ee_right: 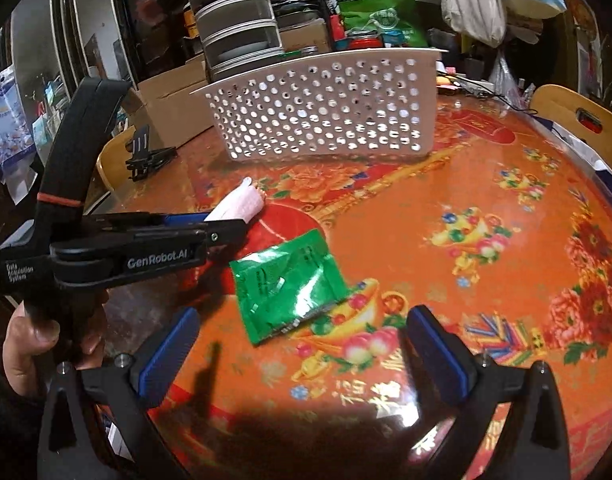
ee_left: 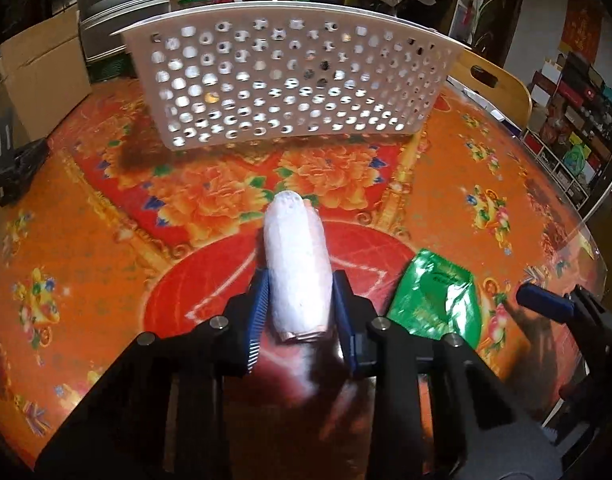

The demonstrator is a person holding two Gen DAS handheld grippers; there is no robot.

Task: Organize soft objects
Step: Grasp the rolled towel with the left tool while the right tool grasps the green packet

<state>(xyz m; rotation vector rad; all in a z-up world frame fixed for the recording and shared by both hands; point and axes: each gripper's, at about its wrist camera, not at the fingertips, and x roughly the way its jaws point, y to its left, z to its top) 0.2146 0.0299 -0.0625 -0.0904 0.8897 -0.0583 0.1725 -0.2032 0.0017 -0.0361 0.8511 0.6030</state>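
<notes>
My left gripper (ee_left: 300, 296) is shut on a white-pink rolled cloth (ee_left: 296, 260) and holds it above the table, pointing toward a white perforated basket (ee_left: 294, 80) at the far side. The roll (ee_right: 242, 204) and the left gripper (ee_right: 222, 228) also show in the right wrist view, left of centre. A green foil packet (ee_right: 290, 284) lies flat on the table just ahead of my right gripper (ee_right: 302, 340), which is open and empty. The packet (ee_left: 433, 300) lies right of the left gripper. The basket (ee_right: 325, 108) stands beyond both.
The round table (ee_right: 485, 208) has an orange-red floral cover. A black stand (ee_left: 14, 168) sits at its left edge. Wooden chair backs (ee_right: 577, 116) rise at the far right. Cardboard boxes (ee_left: 42, 68) and stacked containers (ee_right: 234, 20) stand behind the table.
</notes>
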